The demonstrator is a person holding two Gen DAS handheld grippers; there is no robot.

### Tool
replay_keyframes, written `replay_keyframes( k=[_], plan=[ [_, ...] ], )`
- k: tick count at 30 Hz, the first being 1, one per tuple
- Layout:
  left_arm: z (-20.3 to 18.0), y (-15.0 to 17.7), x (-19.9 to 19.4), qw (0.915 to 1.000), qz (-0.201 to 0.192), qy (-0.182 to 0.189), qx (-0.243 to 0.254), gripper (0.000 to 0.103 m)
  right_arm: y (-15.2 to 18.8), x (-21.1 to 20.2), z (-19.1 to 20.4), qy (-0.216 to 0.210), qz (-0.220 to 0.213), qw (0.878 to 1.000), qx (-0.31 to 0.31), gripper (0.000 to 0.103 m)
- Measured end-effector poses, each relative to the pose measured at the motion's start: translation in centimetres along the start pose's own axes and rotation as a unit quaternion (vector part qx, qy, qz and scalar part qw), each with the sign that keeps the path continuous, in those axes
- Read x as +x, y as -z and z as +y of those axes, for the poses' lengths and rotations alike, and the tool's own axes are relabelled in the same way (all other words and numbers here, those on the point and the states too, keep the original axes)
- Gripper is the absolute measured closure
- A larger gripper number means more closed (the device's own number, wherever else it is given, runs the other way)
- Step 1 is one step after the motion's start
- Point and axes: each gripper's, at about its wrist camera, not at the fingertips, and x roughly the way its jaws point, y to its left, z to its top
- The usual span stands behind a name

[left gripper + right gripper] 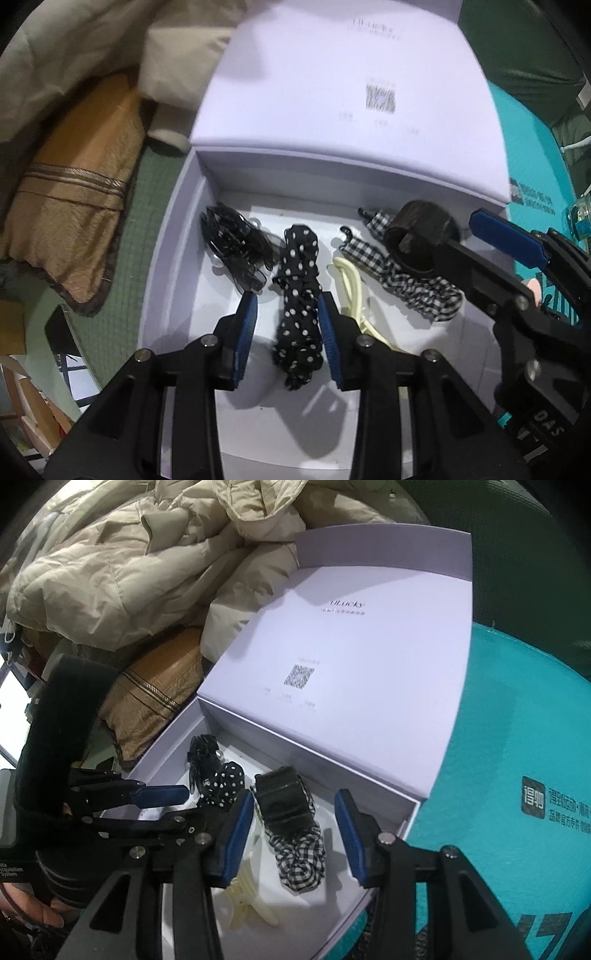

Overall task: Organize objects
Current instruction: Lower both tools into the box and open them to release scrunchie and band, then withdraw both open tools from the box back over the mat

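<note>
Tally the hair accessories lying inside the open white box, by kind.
Fabric scrunchies: 2, polka-dot scrunchie and checked scrunchie
Hair clips: 3, black clip, cream clip, dark brown clip
Total: 5, all inside the box

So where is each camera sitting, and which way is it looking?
Left wrist view: sits on the left gripper, looking down into the white box; its fingers straddle the polka-dot scrunchie, and the right gripper shows on the right.
Right wrist view: sits on the right gripper, looking down over the checked scrunchie; the left gripper and a hand show on the left.
Shared: box, both scrunchies, open lid, beige coat.
</note>
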Motion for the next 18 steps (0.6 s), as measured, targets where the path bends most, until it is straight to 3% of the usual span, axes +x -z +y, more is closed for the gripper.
replay_keyframes(
  k=[10, 18],
  plan=[
    [-0.6, 0.6, -5.2, 0.9982, -0.057, -0.02, -0.006, 0.065, -0.2, -4.0, 0.0, 0.02, -0.013, 1.0, -0.004, 0.053],
    [-1.5, 2.1, -9.8, 0.9962, -0.086, -0.016, -0.002, 0.065, 0.0, -8.2, 0.7, 0.033, -0.027, 0.999, -0.019, 0.05]
  ],
)
